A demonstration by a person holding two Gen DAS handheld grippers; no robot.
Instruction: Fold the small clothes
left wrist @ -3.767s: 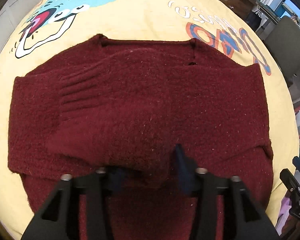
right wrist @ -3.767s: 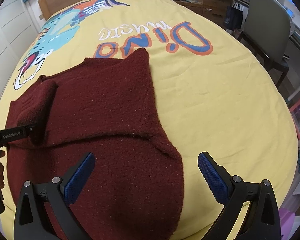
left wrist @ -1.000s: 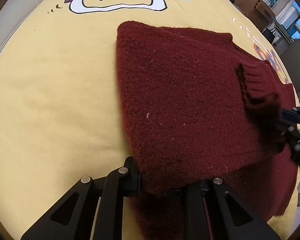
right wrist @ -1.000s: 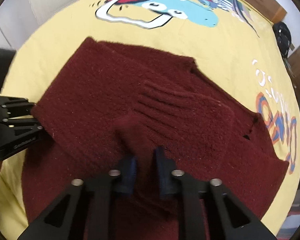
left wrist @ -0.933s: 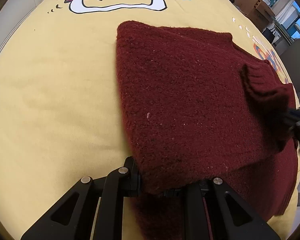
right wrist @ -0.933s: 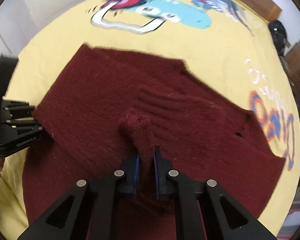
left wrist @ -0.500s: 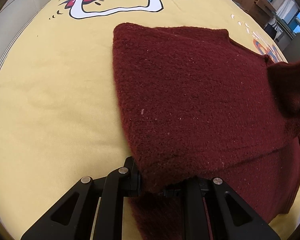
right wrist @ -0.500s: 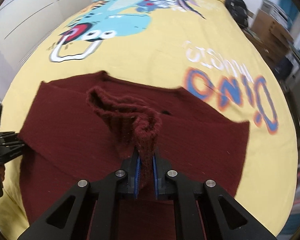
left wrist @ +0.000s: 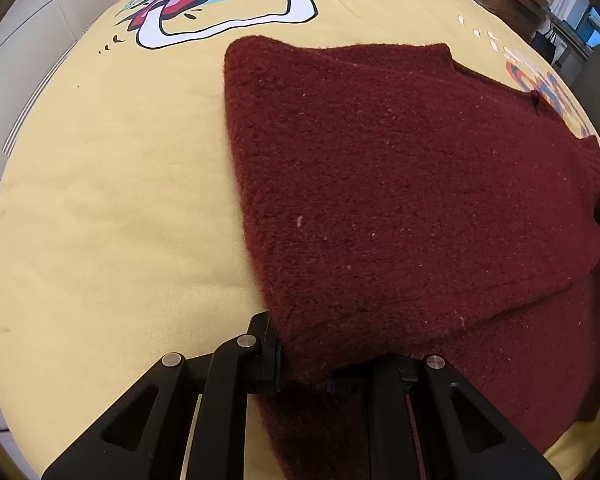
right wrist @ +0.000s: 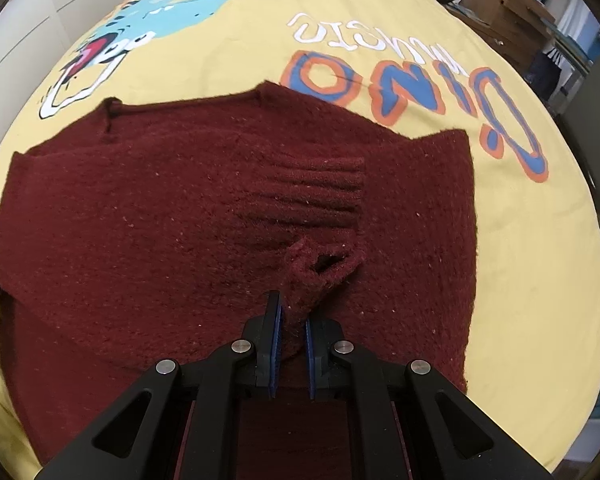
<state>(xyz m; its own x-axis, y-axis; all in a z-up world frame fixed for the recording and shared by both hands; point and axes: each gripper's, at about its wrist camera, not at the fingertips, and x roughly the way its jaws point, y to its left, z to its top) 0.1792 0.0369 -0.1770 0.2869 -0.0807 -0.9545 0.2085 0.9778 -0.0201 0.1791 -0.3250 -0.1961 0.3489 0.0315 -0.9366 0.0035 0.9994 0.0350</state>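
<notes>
In the left wrist view, pale cabinet doors (left wrist: 28, 40) stand at the far left beyond the bed. The yellow bedspread (left wrist: 112, 208) fills the left half, with a cartoon dinosaur print (left wrist: 236, 4) at the top. The dark red sweater (left wrist: 400, 184) lies flat on the bed from the middle to the right edge, its folded side edge running down the centre. The left gripper (left wrist: 300, 372) sits at the bottom with its jaws closed tight on the near corner of that folded edge, the knit bunched between them. At the far right a small black piece of the right gripper shows against the sweater's edge.

In the right wrist view, the sweater (right wrist: 160, 216) spreads across the bedspread (right wrist: 532, 260) from the left edge to right of centre. 1 sleeve lies folded across the body, its ribbed cuff (right wrist: 312, 196) just right of centre. Below the cuff, the right gripper (right wrist: 293, 344) has its jaws clamped on a pinch of the sleeve end, which stands up as a small open tube between the blue pads (right wrist: 277, 344). Right of the sweater, large blue and orange lettering (right wrist: 420, 92) is printed on the bedspread, and cardboard boxes (right wrist: 508, 4) stand beyond the bed at the top right.
</notes>
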